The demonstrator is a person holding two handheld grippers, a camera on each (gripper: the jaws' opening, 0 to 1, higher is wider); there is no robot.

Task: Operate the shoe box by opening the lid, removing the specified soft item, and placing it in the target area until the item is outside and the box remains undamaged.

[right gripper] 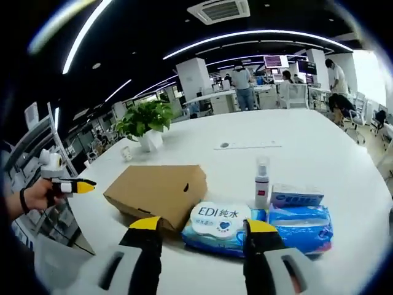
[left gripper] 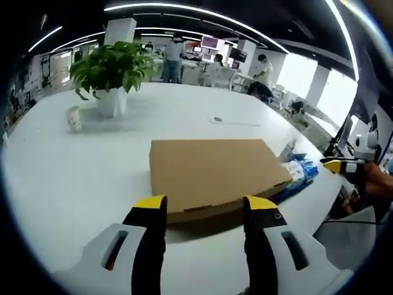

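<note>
Shoe box (left gripper: 215, 175): plain brown cardboard, lid down and closed, lying flat on the white table (left gripper: 73, 178). It sat just ahead of the left gripper (left gripper: 206, 212), whose yellow-tipped jaws stood spread and empty, their tips at the near edge of the box; contact could not be made out. In the right gripper view the same box (right gripper: 156, 192) lay ahead and left of the right gripper (right gripper: 199, 232).

Right gripper: jaws spread, nothing between them, tips low over the wipes pack (right gripper: 220, 226).

Soft item: not visible; judged to be inside the closed box.

Progress: judged at the very start. Lid unopened, item not removed, nothing placed. No target area was marked in either view. The box showed no dents or tears on its visible faces.

Other goods, ahead of the right gripper: a white-and-blue wipes pack touching the box's near corner; a blue soft pack (right gripper: 302, 226) to its right; a small carton (right gripper: 296, 196) just behind that; a slim spray bottle (right gripper: 261, 182) standing upright between box and carton.

Surface: broad, pale, rounded table. Beyond the box from the left gripper stood a potted plant (left gripper: 112, 74) in a white pot, a small cup (left gripper: 73, 118) near it, and a thin flat item (left gripper: 232, 121) farther off.

Room: open office, long curved ceiling lights, a ceiling vent (right gripper: 219, 10), bright windows on one side, people standing and sitting at desks in the distance.
</note>
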